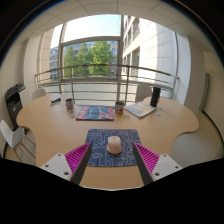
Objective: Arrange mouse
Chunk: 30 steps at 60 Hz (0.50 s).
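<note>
Gripper view: pale mouse (114, 145) on mat (113, 156)

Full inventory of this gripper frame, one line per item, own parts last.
Small pale pinkish computer mouse: 1, pale pink-white, on the mouse mat, just ahead of and between the fingers.
Dark patterned rectangular mouse mat: 1, dark blue-grey, on the table's near edge.
Curved light wooden table: 1, tan, fills the middle ground.
Flat multicoloured book-like item: 1, red and blue, beyond the mat.
Open white laptop: 1, far right on the table.
Small dark cup-like object: 1, beside the laptop.
White chairs: at least 1, left of the table.
Large window with metal railing: 1, behind the table.
Hand-held gripper: 1, pink-padded fingers open, nothing held.
</note>
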Each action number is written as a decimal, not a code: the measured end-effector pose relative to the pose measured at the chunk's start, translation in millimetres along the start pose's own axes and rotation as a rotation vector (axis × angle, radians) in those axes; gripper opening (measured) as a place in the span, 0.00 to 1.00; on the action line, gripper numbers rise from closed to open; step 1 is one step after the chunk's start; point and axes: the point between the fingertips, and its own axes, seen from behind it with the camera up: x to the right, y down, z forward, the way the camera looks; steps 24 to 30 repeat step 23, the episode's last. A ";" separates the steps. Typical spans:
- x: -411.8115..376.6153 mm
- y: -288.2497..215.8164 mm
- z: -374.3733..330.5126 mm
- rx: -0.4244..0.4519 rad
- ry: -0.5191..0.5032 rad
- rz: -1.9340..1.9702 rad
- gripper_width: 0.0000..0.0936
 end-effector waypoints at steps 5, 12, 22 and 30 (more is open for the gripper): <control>-2.1 14.6 -23.3 -0.007 0.001 0.018 0.90; -5.3 33.8 -47.3 -0.020 0.012 0.011 0.90; -14.0 44.8 -68.0 -0.029 -0.002 -0.002 0.90; -13.8 44.9 -69.0 -0.029 0.000 -0.003 0.91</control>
